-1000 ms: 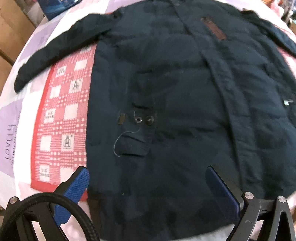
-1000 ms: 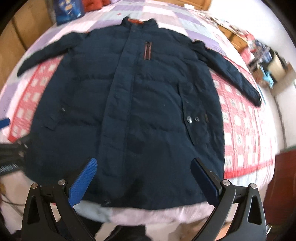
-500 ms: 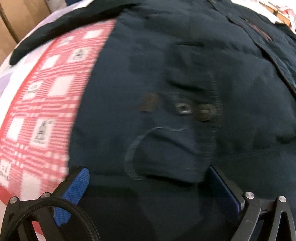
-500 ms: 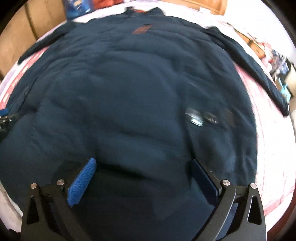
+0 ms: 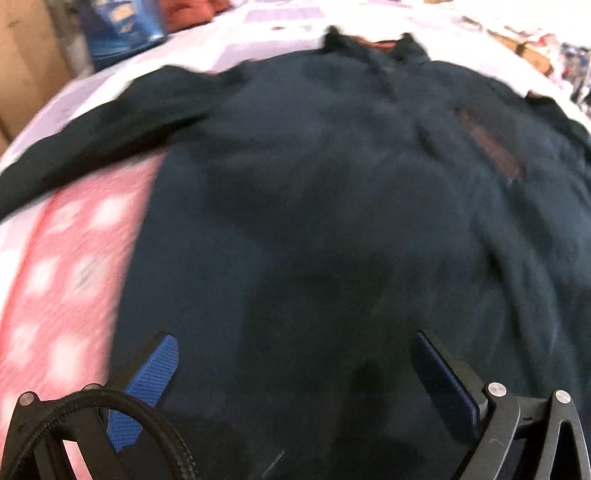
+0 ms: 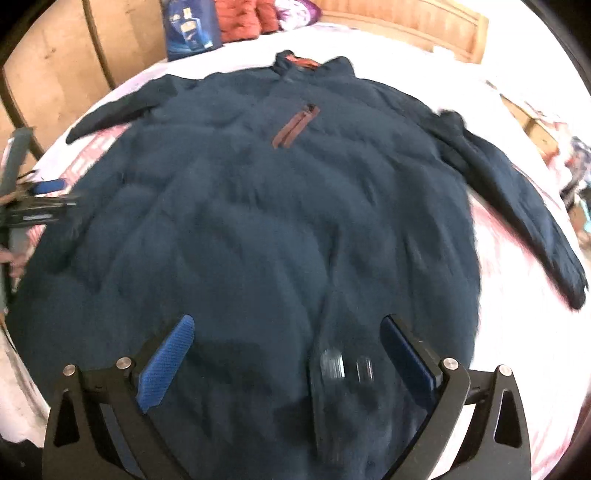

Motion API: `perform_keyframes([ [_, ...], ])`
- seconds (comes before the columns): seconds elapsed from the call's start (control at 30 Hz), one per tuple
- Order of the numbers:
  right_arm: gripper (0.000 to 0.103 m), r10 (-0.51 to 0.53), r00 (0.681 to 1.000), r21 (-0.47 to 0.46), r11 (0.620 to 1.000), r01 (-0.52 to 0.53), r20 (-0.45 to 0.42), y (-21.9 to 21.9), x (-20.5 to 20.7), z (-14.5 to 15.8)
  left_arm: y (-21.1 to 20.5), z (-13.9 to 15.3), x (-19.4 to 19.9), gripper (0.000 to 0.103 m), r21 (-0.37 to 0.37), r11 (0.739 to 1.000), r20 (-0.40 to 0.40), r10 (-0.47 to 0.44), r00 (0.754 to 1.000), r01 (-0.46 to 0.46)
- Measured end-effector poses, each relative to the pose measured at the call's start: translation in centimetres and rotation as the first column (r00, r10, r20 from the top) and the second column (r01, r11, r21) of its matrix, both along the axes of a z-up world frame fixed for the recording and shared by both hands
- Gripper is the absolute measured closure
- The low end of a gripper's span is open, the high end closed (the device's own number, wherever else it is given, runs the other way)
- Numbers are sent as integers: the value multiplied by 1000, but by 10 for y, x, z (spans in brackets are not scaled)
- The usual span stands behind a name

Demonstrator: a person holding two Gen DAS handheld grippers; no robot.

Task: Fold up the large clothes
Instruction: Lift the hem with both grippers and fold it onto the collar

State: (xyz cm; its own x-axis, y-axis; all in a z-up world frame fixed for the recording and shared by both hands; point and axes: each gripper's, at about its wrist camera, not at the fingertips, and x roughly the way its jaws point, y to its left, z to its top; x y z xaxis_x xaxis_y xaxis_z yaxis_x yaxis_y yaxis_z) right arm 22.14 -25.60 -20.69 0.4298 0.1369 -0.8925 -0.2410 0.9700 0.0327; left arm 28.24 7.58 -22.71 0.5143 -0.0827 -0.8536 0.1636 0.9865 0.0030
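Jacket (image 6: 258, 229), dark navy and padded, lies front-up and spread flat on the bed (image 6: 517, 332), collar (image 6: 310, 64) at the far end, both sleeves out to the sides. We see a rust-brown chest zip strip (image 6: 293, 129) just below the collar, and two snap studs (image 6: 345, 363) on a lower pocket flap, blurred. Our right gripper (image 6: 286, 343) hangs over the lower front of the jacket with its jaws wide apart and nothing between them; the studs sit between the blue pads (image 6: 166, 363) in that view. Our left gripper (image 5: 293, 363) is likewise spread wide and empty, low over the jacket's left side panel; contact with the cloth we cannot tell, both views are motion-blurred. From the right wrist view the left gripper shows at the far left edge beside the jacket's side seam. Bedcover (image 5: 55, 277) under the jacket is red-and-white check near the left sleeve (image 5: 92, 136). Blue box (image 6: 190, 27) and a red padded item (image 6: 243, 18) sit beyond the collar near the wooden headboard (image 6: 406, 29).
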Motion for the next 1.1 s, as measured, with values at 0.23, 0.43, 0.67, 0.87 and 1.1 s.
perform_keyframes([
  [0.23,1,18,995,-56,998,-13,99,23,87,-5,-59,-29,106,0,5,999,-6,45,999,-45],
  [0.43,1,-81,992,-129,987,93,100,10,193,-41,-81,-47,174,0,10,993,-15,115,993,-114],
  [0.67,0,-249,954,-129,954,271,166,-70,231,-61,-81,-53,198,0,-1,995,44,102,994,-102],
  [0.87,0,-296,929,-124,936,328,221,-81,224,-66,-108,-40,195,0,-38,991,61,132,989,-130],
  [1.1,0,-298,928,-88,942,323,223,-85,227,-67,-162,-5,186,0,-59,990,187,136,973,-127],
])
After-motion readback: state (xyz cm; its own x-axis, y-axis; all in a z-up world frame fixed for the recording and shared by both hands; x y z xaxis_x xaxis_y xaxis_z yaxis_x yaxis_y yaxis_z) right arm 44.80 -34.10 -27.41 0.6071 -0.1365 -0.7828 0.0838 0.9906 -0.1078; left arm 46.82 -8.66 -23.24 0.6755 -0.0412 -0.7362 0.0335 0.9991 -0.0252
